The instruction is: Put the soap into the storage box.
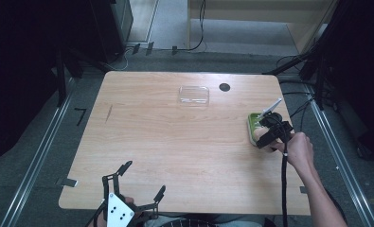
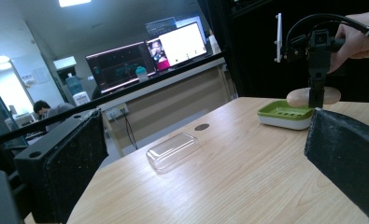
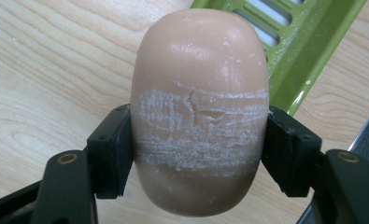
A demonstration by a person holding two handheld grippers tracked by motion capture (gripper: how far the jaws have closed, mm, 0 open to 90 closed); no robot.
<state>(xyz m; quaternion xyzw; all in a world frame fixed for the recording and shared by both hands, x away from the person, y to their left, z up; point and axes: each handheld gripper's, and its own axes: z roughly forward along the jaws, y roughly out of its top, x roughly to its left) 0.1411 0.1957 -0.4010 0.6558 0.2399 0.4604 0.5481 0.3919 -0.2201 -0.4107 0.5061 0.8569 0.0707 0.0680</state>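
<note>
Right gripper view, nearest first: right gripper (image 3: 198, 154) clamped across the short middle of the soap bar (image 3: 200, 93), long axis pointing away from the jaws toward the green soap dish (image 3: 308, 42) just beyond. Seemingly held slightly above the dish edge, not yet resting. Farther off: left gripper (image 1: 139, 182) wide open, holding nothing, well away at the near table edge (image 1: 175, 142); clear lid (image 1: 193, 95) across the table.

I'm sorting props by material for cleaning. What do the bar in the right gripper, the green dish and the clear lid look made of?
Bar: likely soap, matte peach and waxy, with whitish scuffs across its middle. Green dish: apparently glossy moulded plastic, slotted green top on a white base. Clear lid: transparent plastic by its look, shiny with soft glints.
</note>
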